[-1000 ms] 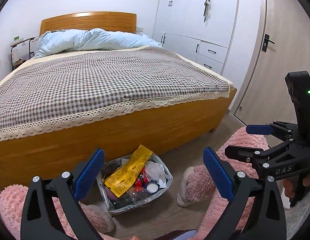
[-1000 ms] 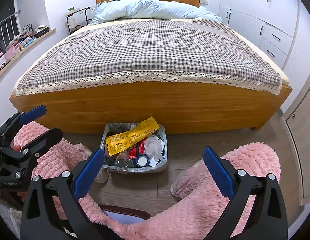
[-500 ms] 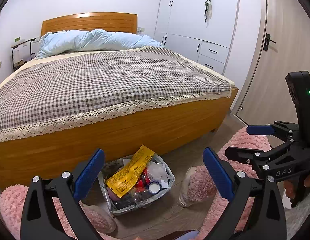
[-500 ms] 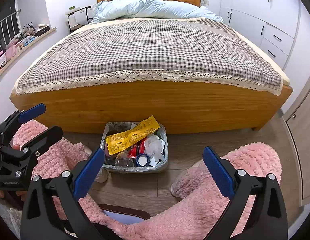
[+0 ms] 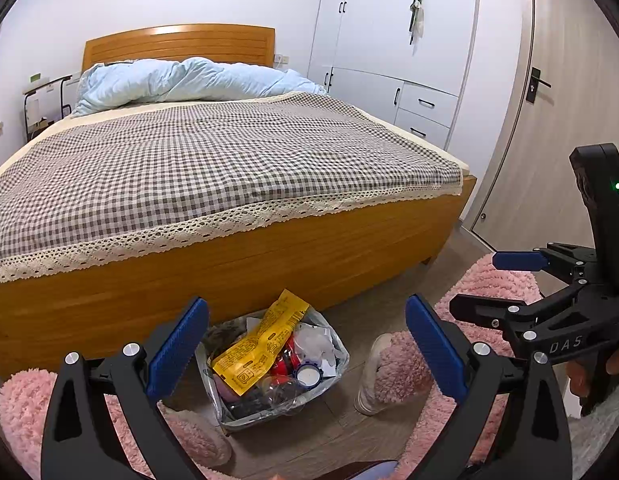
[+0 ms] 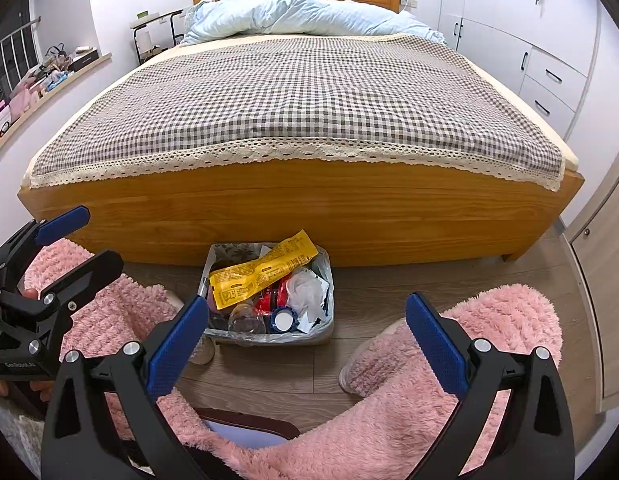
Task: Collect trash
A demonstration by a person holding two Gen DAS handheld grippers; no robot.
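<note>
By the bed (image 6: 301,200), a bag-lined trash bin (image 6: 269,338) brims with wrappers

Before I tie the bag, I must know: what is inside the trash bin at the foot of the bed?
On top lie a yellow wrapper, crumpled white paper, red packaging, a blue-rimmed cap and a clear bottle. What lies beneath them in the trash bin is covered.
</note>
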